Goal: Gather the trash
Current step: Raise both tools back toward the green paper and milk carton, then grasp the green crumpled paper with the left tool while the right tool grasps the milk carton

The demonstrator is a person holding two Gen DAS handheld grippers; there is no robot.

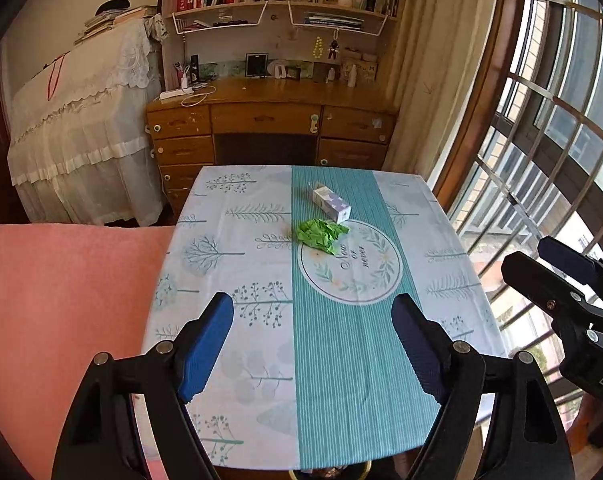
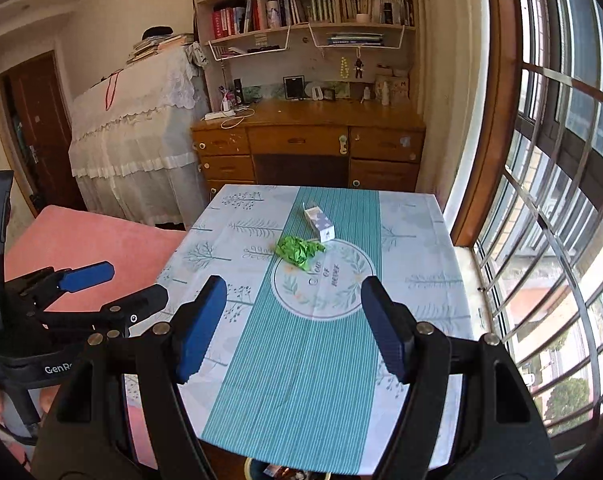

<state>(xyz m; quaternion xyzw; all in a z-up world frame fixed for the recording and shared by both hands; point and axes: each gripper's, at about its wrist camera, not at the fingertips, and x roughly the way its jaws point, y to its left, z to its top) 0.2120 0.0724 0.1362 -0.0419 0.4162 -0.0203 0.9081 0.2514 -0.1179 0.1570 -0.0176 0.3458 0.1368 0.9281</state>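
Both grippers hang above the near end of the table, each spread wide with nothing between its blue pads. The left gripper and the right gripper both point toward the trash, which lies well beyond the fingertips, near the table's middle.

The crumpled green paper looks very light and soft; it should squash under the pads, so a pinch across its bulk would likely hold. Just beyond it, touching or nearly so, lies a small carton, on its side. It is probably empty, light and thin-walled, likely to dent; gripping across its narrow faces seems safest.

The paper is bright green, wrinkled into a loose wad. The carton is white and pale purple with small star shapes, its far end open or folded.
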